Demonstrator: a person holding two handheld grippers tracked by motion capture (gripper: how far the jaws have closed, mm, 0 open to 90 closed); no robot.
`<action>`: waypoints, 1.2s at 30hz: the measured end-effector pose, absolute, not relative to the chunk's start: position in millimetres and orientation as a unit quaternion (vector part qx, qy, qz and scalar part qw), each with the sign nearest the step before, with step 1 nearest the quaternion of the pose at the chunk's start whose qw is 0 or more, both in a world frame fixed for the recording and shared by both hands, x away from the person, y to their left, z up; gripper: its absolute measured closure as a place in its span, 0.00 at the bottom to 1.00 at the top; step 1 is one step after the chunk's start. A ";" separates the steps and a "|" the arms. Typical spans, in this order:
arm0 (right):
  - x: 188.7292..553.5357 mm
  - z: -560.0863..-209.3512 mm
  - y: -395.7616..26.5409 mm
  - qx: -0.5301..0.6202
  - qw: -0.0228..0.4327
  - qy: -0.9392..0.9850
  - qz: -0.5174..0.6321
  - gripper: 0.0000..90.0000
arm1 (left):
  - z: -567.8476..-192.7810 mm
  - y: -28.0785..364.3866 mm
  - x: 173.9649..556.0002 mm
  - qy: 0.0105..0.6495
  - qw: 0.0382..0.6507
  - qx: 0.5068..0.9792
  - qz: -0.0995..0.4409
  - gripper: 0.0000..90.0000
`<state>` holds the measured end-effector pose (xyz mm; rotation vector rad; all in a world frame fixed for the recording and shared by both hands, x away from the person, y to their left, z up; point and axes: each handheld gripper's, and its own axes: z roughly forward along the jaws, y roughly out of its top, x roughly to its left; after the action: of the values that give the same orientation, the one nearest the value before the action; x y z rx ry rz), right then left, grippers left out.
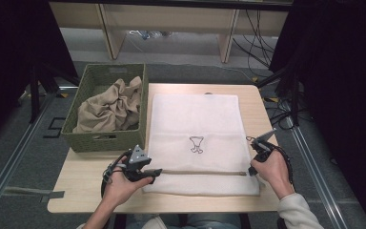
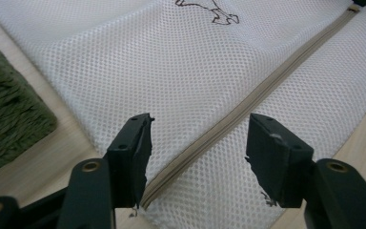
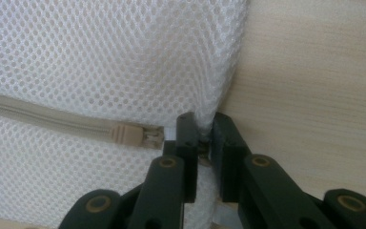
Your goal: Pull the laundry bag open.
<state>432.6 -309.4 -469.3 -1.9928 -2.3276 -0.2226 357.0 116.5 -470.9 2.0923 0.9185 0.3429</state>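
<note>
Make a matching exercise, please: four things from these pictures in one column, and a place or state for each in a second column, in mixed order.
Things:
1. beige cloth
2. left tool
3. right tool
4. zipper pull

Places or states:
A. pinching the edge of the mesh bag
B. open over the zipper line
C. crumpled in the green basket
D. at the zipper's end, beside the right tool's tips

Pairs: 1-C, 2-B, 3-A, 4-D

Left claw (image 2: 198,157) stood open over the white mesh bag (image 2: 138,71); beige zipper (image 2: 248,107) ran between the jaws. Green basket (image 2: 7,114) lay beside it on the counter (image 2: 62,143).
</note>
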 end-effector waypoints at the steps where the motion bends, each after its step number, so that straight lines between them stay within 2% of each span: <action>1: 432.9 -470.1 -311.4 -0.635 0.028 -0.768 -0.074 0.93 | -470.2 114.6 357.2 0.361 0.402 0.830 0.137 0.47; 5: 430.1 -463.3 -308.7 -0.657 0.042 -0.749 -0.075 0.94 | -469.3 105.2 360.1 0.348 0.414 0.832 0.125 0.48; 7: 429.9 -462.0 -311.4 -0.633 0.016 -0.768 -0.092 0.94 | -468.9 100.9 362.4 0.341 0.418 0.833 0.122 0.48; 8: 427.7 -457.5 -308.7 -0.649 0.024 -0.755 -0.088 0.94 | -468.3 99.8 364.3 0.334 0.415 0.839 0.115 0.48; 16: 424.6 -448.3 -307.6 -0.629 -0.004 -0.770 -0.109 0.94 | -464.8 82.9 370.0 0.310 0.423 0.843 0.116 0.48; 17: 425.2 -448.7 -306.4 -0.637 -0.022 -0.764 -0.101 0.94 | -463.6 78.2 372.1 0.304 0.431 0.843 0.112 0.49; 19: 423.3 -443.1 -306.1 -0.630 -0.009 -0.769 -0.107 0.94 | -462.3 74.0 373.9 0.300 0.431 0.844 0.111 0.50; 20: 423.0 -442.6 -305.4 -0.631 -0.017 -0.768 -0.107 0.94 | -461.3 71.8 374.9 0.297 0.430 0.846 0.111 0.51; 21: 421.1 -438.0 -300.3 -0.657 -0.003 -0.748 -0.097 0.94 | -460.5 69.3 375.1 0.294 0.433 0.845 0.108 0.51; 22: 421.9 -439.4 -304.4 -0.632 -0.019 -0.766 -0.113 0.94 | -459.9 67.1 376.1 0.292 0.434 0.846 0.106 0.52; 25: 420.3 -433.6 -303.5 -0.631 -0.020 -0.766 -0.120 0.94 | -456.8 59.7 377.8 0.281 0.435 0.849 0.105 0.52; 27: 421.0 -433.0 -304.1 -0.629 -0.041 -0.768 -0.113 0.94 | -454.6 54.4 378.5 0.275 0.438 0.850 0.105 0.52; 30: 420.0 -429.2 -303.4 -0.632 -0.038 -0.765 -0.118 0.94 | -452.3 48.1 380.6 0.267 0.441 0.851 0.102 0.53; 31: 418.8 -425.9 -301.9 -0.635 -0.016 -0.763 -0.118 0.94 | -452.1 45.2 380.9 0.267 0.446 0.849 0.096 0.53; 33: 419.7 -426.8 -303.5 -0.626 -0.038 -0.769 -0.126 0.94 | -450.8 42.1 382.3 0.258 0.441 0.854 0.100 0.53; 34: 418.0 -422.8 -300.3 -0.643 -0.011 -0.757 -0.119 0.94 | -450.9 39.4 382.9 0.258 0.445 0.852 0.097 0.54; 36: 419.6 -425.6 -303.2 -0.627 -0.046 -0.768 -0.124 0.94 | -449.3 35.0 384.1 0.257 0.448 0.852 0.092 0.54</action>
<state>419.6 -303.2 -425.6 -2.0297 -2.4849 -0.4016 384.1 35.0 -449.3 2.1076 0.6357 0.2286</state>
